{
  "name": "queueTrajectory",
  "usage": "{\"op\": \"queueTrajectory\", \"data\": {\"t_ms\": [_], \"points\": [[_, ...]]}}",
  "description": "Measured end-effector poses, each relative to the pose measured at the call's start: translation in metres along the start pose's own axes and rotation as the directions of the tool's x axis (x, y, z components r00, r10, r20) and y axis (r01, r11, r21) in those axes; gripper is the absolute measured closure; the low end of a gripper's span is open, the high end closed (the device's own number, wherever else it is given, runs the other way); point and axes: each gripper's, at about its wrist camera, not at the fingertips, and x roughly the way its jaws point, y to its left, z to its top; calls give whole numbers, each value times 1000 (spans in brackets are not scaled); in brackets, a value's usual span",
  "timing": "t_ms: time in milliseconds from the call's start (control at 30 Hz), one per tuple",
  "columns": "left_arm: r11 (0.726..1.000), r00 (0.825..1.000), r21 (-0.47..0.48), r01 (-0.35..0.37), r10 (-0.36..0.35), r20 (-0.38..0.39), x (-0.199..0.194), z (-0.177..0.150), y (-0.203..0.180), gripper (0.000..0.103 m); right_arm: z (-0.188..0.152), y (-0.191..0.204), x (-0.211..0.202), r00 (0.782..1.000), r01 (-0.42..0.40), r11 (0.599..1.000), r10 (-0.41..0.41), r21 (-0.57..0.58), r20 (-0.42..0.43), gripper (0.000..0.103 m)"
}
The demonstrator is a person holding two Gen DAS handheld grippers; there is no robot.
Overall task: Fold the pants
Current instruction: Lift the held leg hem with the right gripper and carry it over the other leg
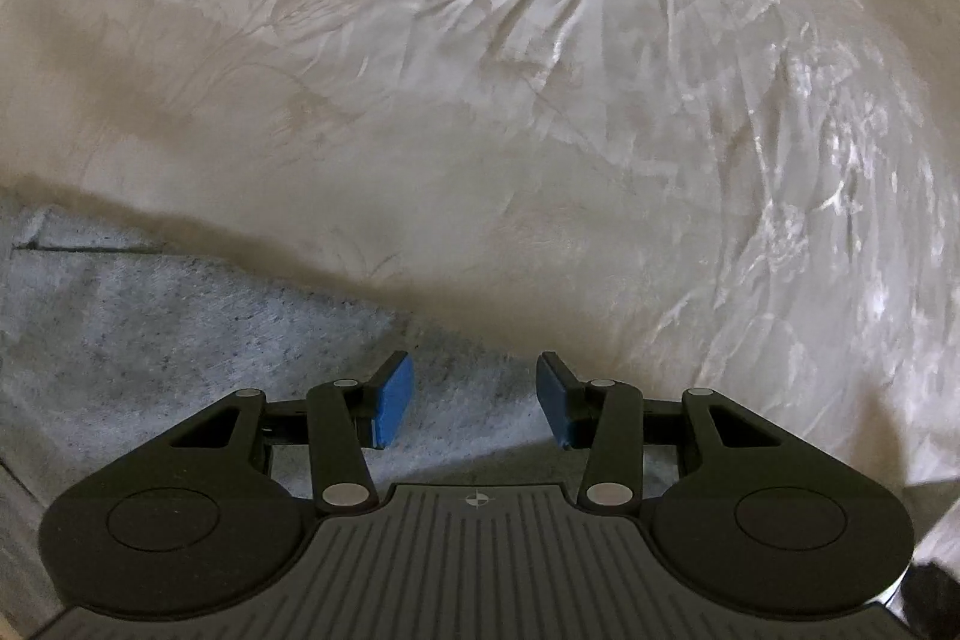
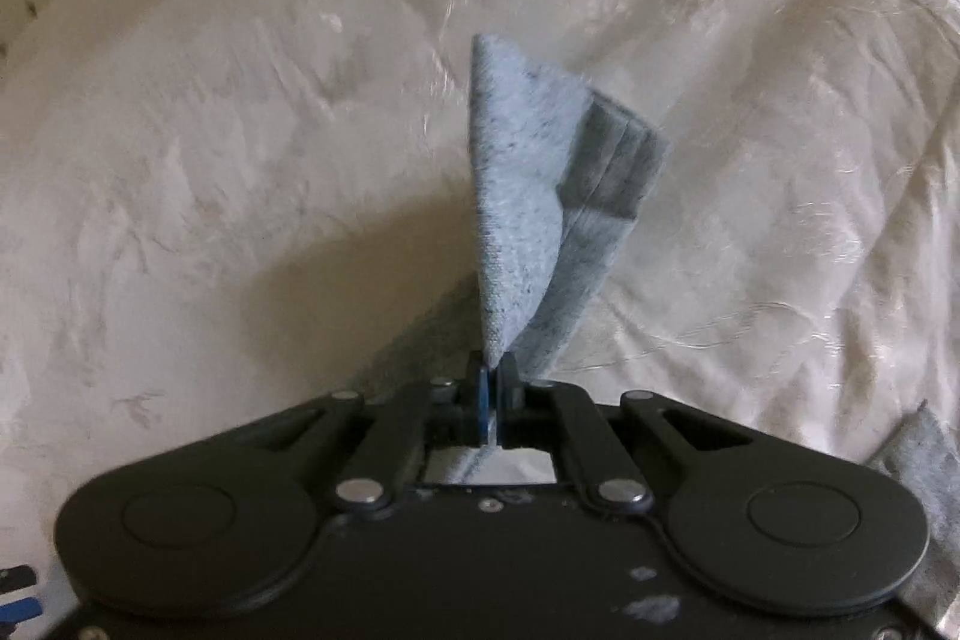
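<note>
Right hand-held gripper (image 2: 492,382) pinching raised grey pants (image 2: 522,196); left hand-held gripper (image 1: 474,397) spread, low over pants.

The black left tool (image 1: 474,397) holds its blue-padded fingers spread wide; the black right tool (image 2: 493,388) is clamped tight.

No readable text; only a small round crosshair mark (image 1: 474,500) atop left claw (image 1: 474,394).

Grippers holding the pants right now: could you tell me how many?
1: the right gripper is shut on the pants; the left gripper is open above them.
</note>
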Motion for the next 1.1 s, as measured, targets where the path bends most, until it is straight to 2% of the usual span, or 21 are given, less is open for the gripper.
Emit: {"op": "queueTrajectory", "data": {"t_ms": [100,167,200,233,300,367,433,600,767,833,867,900,933,967,1033,1100], "points": [[1000,1000,-22,20,-20,2,2,6,-3,59,-1,-15,-13,999,-43,999,44,25,-5,98],[1000,1000,-15,18,-18,6,3,8,-9,59,0,-20,-17,998,-66,998,67,21,-11,86],[1000,1000,-9,18,-18,9,3,8,-12,59,0,-22,-18,998,-55,998,55,23,8,60],[1000,1000,-4,18,-17,10,4,7,-14,59,0,-20,-17,999,-39,999,39,21,28,29],[1000,1000,4,18,-18,9,4,6,-17,59,5,-18,-15,998,-22,1000,21,20,63,15],[1000,1000,8,17,-17,5,4,4,-18,59,9,-13,-8,998,15,1000,-16,16,68,15],[1000,1000,12,19,-19,3,1,2,-17,59,13,-12,3,998,49,998,-50,38,30,17],[1000,1000,22,9,-9,17,-3,0,-11,59,3,-31,10,997,62,985,-54,163,-52,17],[1000,1000,24,3,-3,5,1,-2,-9,59,-17,-55,28,990,57,963,-20,264,-142,21],[1000,1000,26,2,-1,-1,2,-2,-9,59,-19,-63,35,990,-8,946,53,324,-128,27],[1000,1000,28,0,0,-3,3,-3,-9,59,-19,-65,39,988,-52,932,99,358,-116,33],[1000,1000,29,0,0,-5,4,-3,-8,59,-19,-67,42,986,-75,921,126,381,-109,48],[1000,1000,29,1,-1,-7,4,-3,-8,59,-18,-67,45,984,-93,911,146,402,-102,81],[1000,1000,27,1,-1,-9,4,-3,-8,59,-19,-67,46,982,-109,905,163,411,-97,99],[1000,1000,21,4,-4,-10,3,-3,-6,59,-17,-61,40,983,-109,917,156,383,-95,99],[1000,1000,15,7,-6,-10,3,-2,-6,59,-15,-51,21,988,-125,941,148,316,-49,99]]}}
